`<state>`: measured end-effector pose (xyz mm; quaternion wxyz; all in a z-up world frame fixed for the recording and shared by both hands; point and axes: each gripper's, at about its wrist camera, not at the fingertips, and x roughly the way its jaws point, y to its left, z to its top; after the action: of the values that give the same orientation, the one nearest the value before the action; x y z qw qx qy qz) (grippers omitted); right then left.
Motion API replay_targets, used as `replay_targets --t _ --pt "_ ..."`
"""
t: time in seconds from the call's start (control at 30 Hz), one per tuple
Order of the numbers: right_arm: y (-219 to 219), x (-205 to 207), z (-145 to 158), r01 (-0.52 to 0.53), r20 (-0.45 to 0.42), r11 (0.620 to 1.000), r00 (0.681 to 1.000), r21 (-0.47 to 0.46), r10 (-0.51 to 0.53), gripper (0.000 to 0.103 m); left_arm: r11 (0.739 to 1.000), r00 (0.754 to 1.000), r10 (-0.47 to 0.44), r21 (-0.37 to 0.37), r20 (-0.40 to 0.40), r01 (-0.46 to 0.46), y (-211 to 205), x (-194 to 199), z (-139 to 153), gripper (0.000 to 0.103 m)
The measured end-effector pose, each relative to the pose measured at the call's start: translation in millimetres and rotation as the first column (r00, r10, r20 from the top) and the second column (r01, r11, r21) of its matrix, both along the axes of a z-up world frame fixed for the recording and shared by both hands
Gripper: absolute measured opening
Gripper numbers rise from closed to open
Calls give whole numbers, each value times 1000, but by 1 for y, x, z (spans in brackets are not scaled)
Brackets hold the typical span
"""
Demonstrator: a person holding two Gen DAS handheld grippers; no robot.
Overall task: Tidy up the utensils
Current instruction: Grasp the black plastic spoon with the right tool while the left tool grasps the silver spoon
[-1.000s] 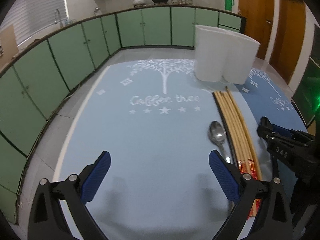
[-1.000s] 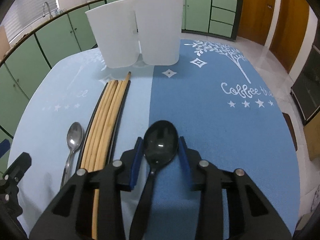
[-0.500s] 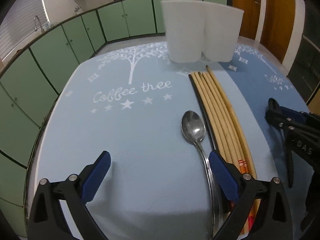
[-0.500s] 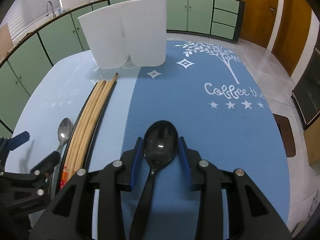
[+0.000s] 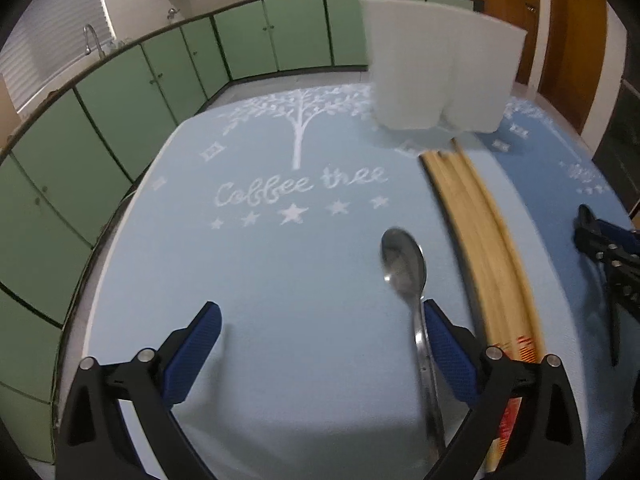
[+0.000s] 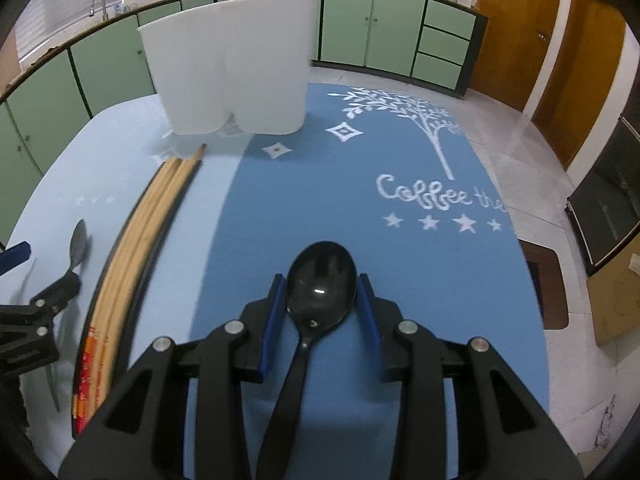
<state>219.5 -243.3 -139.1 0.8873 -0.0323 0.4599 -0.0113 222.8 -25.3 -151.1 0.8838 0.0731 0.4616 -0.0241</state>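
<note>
Right gripper [image 6: 322, 300]: it pinches the black spoon [image 6: 320, 284] by the sides of the bowl; the blue pads touch the bowl at 9 and 3 o'clock, and the handle runs back toward 6 o'clock between the black arms.
Black spoon: it is held above the dark blue mat [image 6: 400, 240], bowl facing up, near the 6 o'clock side of that mat.
Left gripper [image 5: 320, 340]: the claw is spread wide and nothing is between the pads; it hangs over the light blue mat [image 5: 260, 280].
Metal spoon [image 5: 404, 268]: it lies flat on the light blue mat, bowl toward 12 o'clock; the handle passes just beside the inner face of the right-side pad. I cannot tell if they touch.
Chopsticks [image 5: 480, 248]: a bundle of wooden and black sticks lies just at 3 o'clock of the metal spoon, tips toward 12 o'clock, near the line where the two mats meet.
White holder [image 6: 232, 68]: it stands upright at 12 o'clock of the chopsticks, with two rounded compartments side by side; the inside is not visible.
Background: green cabinets [image 6: 372, 28] run along the wall, and a wooden door [image 6: 516, 32] is at 2 o'clock.
</note>
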Motion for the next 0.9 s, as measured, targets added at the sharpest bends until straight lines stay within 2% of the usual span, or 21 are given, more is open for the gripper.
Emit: replay_targets --t 0.2,0.3,0.57,0.7,0.73,0.77,0.8,0.9 --pt "-15 8 2 -1 -31 998 1000 58 3 40 1000 1000 0 -29 -5 0 -9 16 5 97" --pt "-20 11 1 -1 -42 997 999 82 4 41 1000 1000 -11 -14 -24 11 -13 23 3 97" --pt "-17 18 -1 -6 -49 997 999 77 10 43 1000 999 6 2 -46 -5 -16 33 -2 97" --pt "-14 20 -1 -10 -57 997 998 73 15 44 999 998 17 -34 -59 -19 -12 36 -6 96" --pt "-12 21 -1 -13 -59 997 998 72 17 44 998 998 14 -57 -61 -17 -11 36 -6 89" --pt "-11 21 -1 -16 -60 997 998 73 20 40 996 998 11 -85 -65 -16 -10 36 -5 82" --pt "-10 21 -1 -20 -61 997 998 77 25 34 996 998 8 -92 -59 -13 -11 35 -4 71" --pt "-8 21 -1 -9 -65 997 998 80 14 33 993 998 -23 -121 -58 16 -17 32 0 43"
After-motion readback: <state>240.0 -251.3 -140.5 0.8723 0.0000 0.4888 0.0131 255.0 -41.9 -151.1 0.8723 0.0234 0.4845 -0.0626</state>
